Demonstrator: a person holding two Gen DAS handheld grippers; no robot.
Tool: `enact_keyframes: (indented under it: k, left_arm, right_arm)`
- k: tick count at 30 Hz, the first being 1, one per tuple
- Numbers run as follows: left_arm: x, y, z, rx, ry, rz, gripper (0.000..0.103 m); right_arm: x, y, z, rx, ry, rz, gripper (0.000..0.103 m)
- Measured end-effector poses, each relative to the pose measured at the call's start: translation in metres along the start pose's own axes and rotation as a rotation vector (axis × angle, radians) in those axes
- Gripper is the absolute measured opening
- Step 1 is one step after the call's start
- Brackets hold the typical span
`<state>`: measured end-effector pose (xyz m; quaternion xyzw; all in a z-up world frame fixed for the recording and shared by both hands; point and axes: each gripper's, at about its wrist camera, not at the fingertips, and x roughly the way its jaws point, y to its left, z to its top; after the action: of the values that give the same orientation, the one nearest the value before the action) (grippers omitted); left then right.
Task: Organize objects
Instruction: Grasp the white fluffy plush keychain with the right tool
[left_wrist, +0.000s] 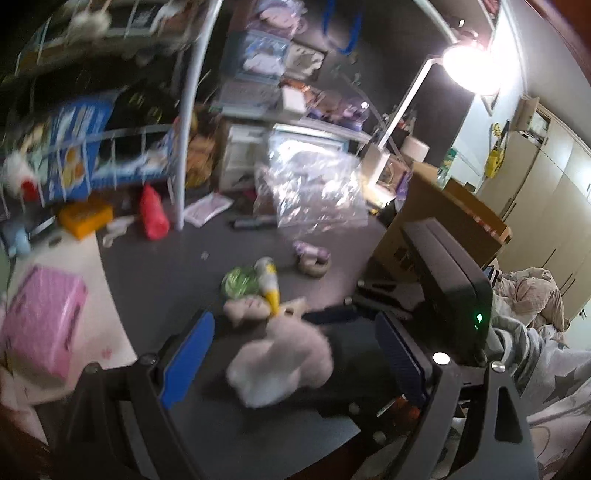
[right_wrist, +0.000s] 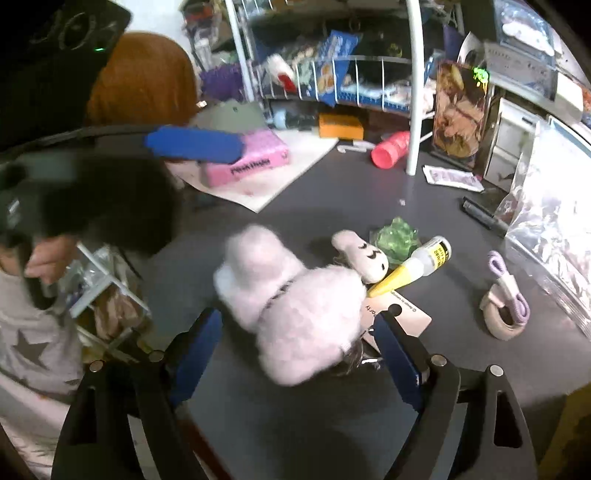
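Observation:
A fluffy pale pink plush toy (right_wrist: 291, 314) lies on the dark grey table (right_wrist: 369, 192), between the open blue fingers of my right gripper (right_wrist: 299, 343). It also shows, blurred, in the left wrist view (left_wrist: 284, 365) between the open fingers of my left gripper (left_wrist: 291, 354). Beside it lie a small pink plush piece (right_wrist: 360, 251), a glue bottle with a yellow tip (right_wrist: 410, 266), a green crumpled wrapper (right_wrist: 395, 236) and a paper tag (right_wrist: 402, 314). Neither gripper is closed on anything.
A coiled purple cable with a tape ring (right_wrist: 504, 306) lies to the right. A clear plastic bag (right_wrist: 554, 240), a black pen (right_wrist: 484, 216), a red bottle (right_wrist: 389, 149), a pink box (right_wrist: 243, 158), an orange box (right_wrist: 340, 125) and a white wire rack (right_wrist: 413, 85) surround the middle.

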<state>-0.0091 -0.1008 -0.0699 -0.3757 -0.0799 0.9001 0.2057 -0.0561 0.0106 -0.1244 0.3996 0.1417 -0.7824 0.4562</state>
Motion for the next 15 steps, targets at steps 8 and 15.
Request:
enact_keyframes:
  k: [8,15]
  left_arm:
    - [0.028,0.019,-0.025,-0.062,0.080,-0.021,0.087]
    - [0.055,0.027,-0.038,-0.117,0.129,-0.065,0.087]
  right_arm:
    - [0.012,0.008,-0.004,-0.061,-0.003,-0.051,0.065]
    - [0.013,0.009,-0.005,-0.085,0.002,-0.070,0.053]
